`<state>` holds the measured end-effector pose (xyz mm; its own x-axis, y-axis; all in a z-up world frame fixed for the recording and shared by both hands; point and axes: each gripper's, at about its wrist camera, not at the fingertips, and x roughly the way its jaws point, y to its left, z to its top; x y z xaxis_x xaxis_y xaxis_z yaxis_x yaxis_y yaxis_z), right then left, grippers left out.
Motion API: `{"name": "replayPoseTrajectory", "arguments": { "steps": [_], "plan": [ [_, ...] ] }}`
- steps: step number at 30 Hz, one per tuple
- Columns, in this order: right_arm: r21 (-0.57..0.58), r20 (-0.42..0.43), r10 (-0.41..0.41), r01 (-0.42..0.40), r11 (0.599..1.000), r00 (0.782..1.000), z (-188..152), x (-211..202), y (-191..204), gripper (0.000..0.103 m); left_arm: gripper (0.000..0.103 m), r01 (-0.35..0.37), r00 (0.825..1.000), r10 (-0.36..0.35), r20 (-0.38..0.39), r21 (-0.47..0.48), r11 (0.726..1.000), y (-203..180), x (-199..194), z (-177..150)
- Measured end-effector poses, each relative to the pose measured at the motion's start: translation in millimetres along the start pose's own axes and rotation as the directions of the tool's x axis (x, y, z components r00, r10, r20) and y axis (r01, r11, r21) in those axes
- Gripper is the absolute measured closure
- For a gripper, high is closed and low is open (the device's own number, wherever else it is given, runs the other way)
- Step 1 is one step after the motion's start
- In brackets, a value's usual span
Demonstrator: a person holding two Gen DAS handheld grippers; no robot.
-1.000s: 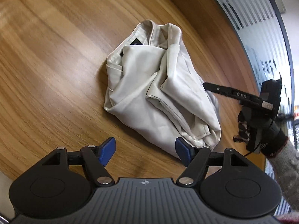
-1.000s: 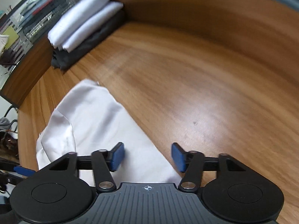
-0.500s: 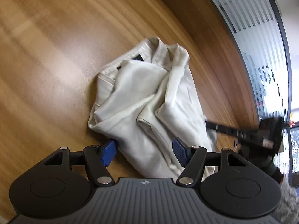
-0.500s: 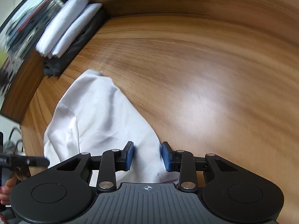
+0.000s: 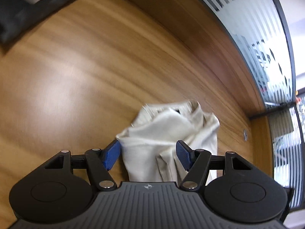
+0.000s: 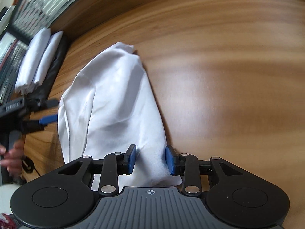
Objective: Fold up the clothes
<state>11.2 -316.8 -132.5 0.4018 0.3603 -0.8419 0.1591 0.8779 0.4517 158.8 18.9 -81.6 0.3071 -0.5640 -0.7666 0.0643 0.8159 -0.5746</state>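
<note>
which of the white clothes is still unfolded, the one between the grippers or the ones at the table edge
The cream garment between the grippers: it lies loose and rumpled on the wooden table. The two white pieces at the far edge are neat folded bundles stacked on a dark one.

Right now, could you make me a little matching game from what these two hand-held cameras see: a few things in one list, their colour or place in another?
Things:
1. crumpled garment
2. gripper pads
3. table
4. folded clothes

Descriptions:
a. blue
b. brown wood grain
c. stacked at the table's far edge
d. off-white, lying between both grippers' jaws

Pairs: 1-d, 2-a, 3-b, 4-c
</note>
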Motion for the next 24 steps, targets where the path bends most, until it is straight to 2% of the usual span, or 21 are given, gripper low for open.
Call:
{"name": "replayPoseTrajectory", "arguments": {
  "steps": [5,10,14,18,20,24],
  "plan": [
    [0.131,0.074,-0.058,0.048,0.99,0.996,-47,-5,20,0.066,0.033,0.009,0.999,-0.006,-0.032,0.097,0.995,-1,6,32],
    [0.21,0.115,-0.092,0.066,0.975,0.989,-89,-8,41,0.065,0.033,0.031,0.998,-0.02,-0.055,0.21,0.977,-5,-9,39],
    [0.228,0.135,-0.122,0.089,0.97,0.983,-110,-10,58,0.065,0.033,0.061,0.996,-0.037,-0.082,0.305,0.95,-11,-25,27],
    [0.244,0.165,-0.15,0.107,0.964,0.975,-120,-9,68,0.064,0.033,0.097,0.994,-0.066,-0.09,0.399,0.912,-15,-44,11],
    [0.25,0.185,-0.172,0.123,0.96,0.968,-123,-12,69,0.061,0.037,0.109,0.993,-0.078,-0.088,0.432,0.895,-25,-46,2],
    [0.272,0.233,-0.219,0.153,0.95,0.948,-127,-23,68,0.061,0.046,0.123,0.991,-0.088,-0.099,0.433,0.893,-43,-35,-13]
  ]
}}
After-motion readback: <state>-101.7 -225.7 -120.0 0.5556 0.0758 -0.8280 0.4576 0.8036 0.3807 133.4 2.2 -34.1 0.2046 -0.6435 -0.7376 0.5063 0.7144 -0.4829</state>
